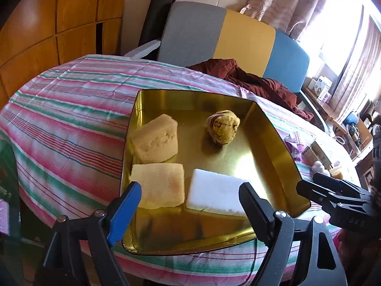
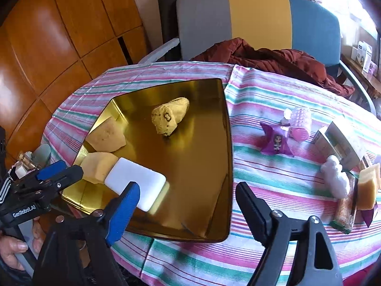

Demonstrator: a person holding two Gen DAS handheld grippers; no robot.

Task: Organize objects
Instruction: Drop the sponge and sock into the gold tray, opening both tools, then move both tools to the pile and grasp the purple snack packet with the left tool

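Note:
A gold metal tray (image 1: 273,128) (image 2: 221,143) sits on the striped tablecloth. In it lie two yellow sponges (image 1: 157,138) (image 1: 159,186), a white sponge (image 1: 216,190) (image 2: 135,181) and a yellow plush toy (image 1: 223,126) (image 2: 170,115). My left gripper (image 1: 190,195) is open and empty, just above the tray's near edge. My right gripper (image 2: 185,195) is open and empty over the tray's near right corner; it also shows in the left wrist view (image 1: 333,193). The left gripper shows at the left edge of the right wrist view (image 2: 54,174).
Right of the tray on the cloth lie a purple packet (image 2: 276,143), a pink hair roller (image 2: 300,121), a small box (image 2: 340,143), cotton wool (image 2: 335,178) and an orange sponge (image 2: 368,188). A red garment (image 2: 273,59) and a chair (image 2: 259,16) stand behind.

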